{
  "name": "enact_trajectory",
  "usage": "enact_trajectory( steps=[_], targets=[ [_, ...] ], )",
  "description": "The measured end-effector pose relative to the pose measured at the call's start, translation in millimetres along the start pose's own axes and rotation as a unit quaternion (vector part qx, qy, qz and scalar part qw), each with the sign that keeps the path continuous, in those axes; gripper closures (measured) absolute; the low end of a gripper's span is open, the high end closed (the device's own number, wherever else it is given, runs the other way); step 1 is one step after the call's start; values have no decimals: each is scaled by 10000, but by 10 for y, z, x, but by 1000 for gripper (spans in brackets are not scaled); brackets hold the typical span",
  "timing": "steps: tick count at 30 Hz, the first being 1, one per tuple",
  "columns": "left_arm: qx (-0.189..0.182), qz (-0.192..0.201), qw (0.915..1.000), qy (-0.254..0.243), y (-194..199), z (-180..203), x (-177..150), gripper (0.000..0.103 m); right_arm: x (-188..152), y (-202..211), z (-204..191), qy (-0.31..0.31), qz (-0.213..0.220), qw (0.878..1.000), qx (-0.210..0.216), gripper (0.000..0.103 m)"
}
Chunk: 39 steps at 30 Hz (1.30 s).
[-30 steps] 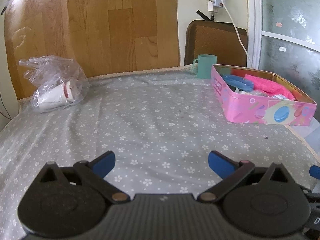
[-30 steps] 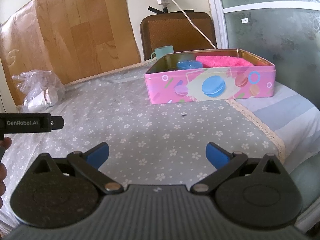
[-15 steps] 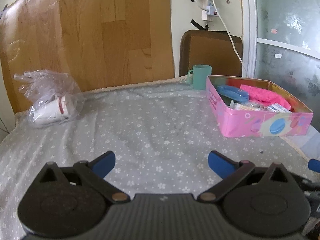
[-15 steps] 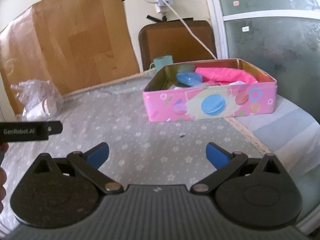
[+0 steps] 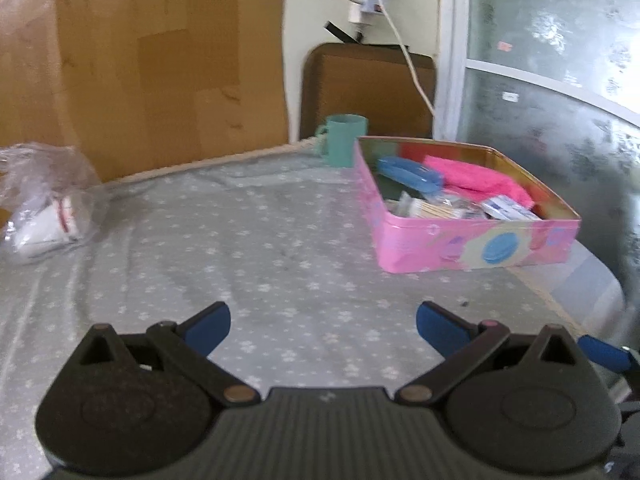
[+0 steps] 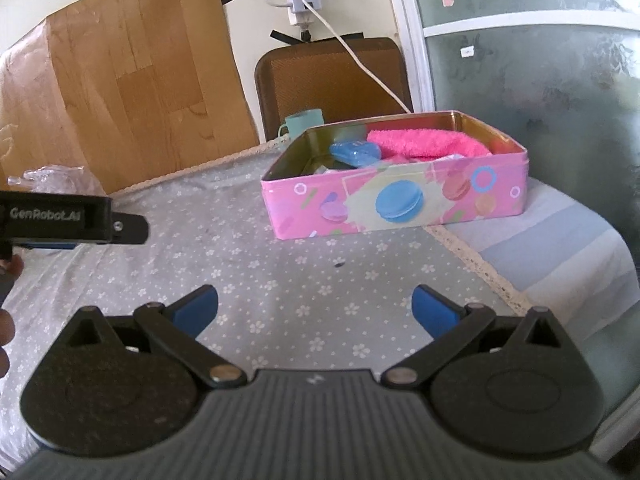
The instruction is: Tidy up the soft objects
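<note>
A pink tin box [image 5: 472, 246] [image 6: 396, 204] stands on the grey flowered tablecloth at the right. Inside lie a pink fluffy cloth [image 5: 476, 180] [image 6: 424, 144], a blue case [image 5: 408, 170] [image 6: 354, 152] and small packets [image 5: 444, 210]. My left gripper [image 5: 323, 326] is open and empty, raised above the cloth, short and left of the tin. My right gripper [image 6: 315, 307] is open and empty, in front of the tin. The left gripper's body [image 6: 60, 220] shows at the left of the right wrist view.
A clear plastic bag with a white roll [image 5: 44, 204] lies at the far left. A teal mug [image 5: 344, 140] stands behind the tin. A brown chair back [image 6: 332, 80], a wooden board [image 5: 140, 64] and a hanging cable [image 6: 352, 60] are behind the table. The table edge drops off at right [image 6: 560, 248].
Both grippers have risen and pulled back, so the tin looks smaller and its inside shows more. Both stay open and empty.
</note>
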<state>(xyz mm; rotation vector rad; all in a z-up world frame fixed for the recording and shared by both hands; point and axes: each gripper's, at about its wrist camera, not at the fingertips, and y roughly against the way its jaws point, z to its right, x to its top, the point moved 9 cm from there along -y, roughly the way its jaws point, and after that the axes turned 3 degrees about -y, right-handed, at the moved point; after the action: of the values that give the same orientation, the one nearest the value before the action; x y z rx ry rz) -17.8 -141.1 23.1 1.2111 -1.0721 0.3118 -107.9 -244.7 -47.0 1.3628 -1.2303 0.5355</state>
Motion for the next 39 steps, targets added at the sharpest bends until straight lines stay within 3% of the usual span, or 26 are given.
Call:
enact_trajectory(
  steps=[3, 9, 19, 27, 33, 39],
  targets=[
    [-166, -100, 9998, -2, -30, 65, 8, 0, 12, 26, 8, -7, 29, 10000, -10, 0],
    [-152, -35, 9998, -96, 10, 116, 46, 0, 60, 85, 4, 125, 91, 9999, -67, 0],
    [618, 668, 9949, -433, 250, 49, 180, 0, 92, 79, 56, 70, 232, 9996, -118, 0],
    [957, 757, 9920, -320, 280, -106, 328, 0, 66, 128, 54, 159, 276, 9995, -83, 0],
    [257, 743, 9968, -118, 280, -34, 475, 0, 67, 102, 114, 85, 274, 9996, -72, 0],
    [258, 919, 9951, -254, 255, 161, 728, 0, 128, 59, 235, 35, 290, 9996, -64, 0]
  ],
)
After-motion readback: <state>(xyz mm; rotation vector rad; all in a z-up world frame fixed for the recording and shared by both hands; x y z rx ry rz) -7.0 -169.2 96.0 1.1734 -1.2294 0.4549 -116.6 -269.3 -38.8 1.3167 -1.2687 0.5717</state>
